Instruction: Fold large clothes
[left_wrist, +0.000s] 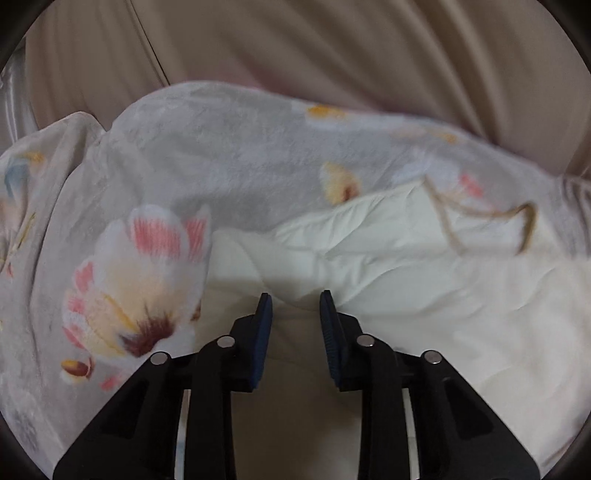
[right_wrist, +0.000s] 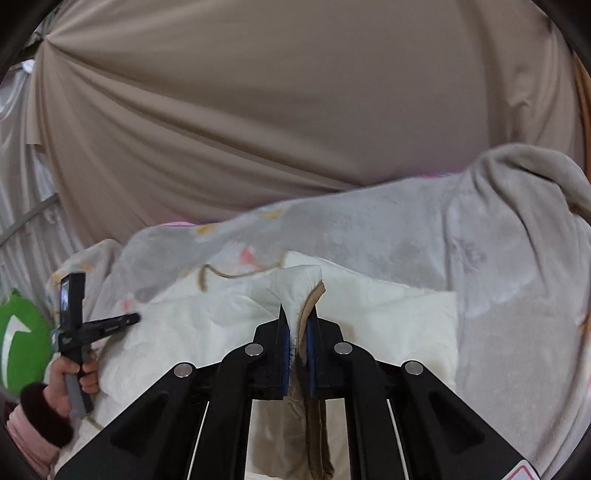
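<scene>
While right hand-held gripper (right_wrist: 297, 314) pinches white garment (right_wrist: 388, 314) edge | left hand-held gripper (left_wrist: 295, 301) narrowly parted, empty

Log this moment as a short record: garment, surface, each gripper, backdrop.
garment: white garment with tan trim, lying crumpled on the blanket
surface: grey floral blanket
right gripper: shut on the garment's tan-trimmed edge, fabric lifted into a peak
left gripper: jaws apart, nothing pinched, over the garment's near edge
left hand: grasps the left gripper's handle
backdrop: beige curtain
</scene>
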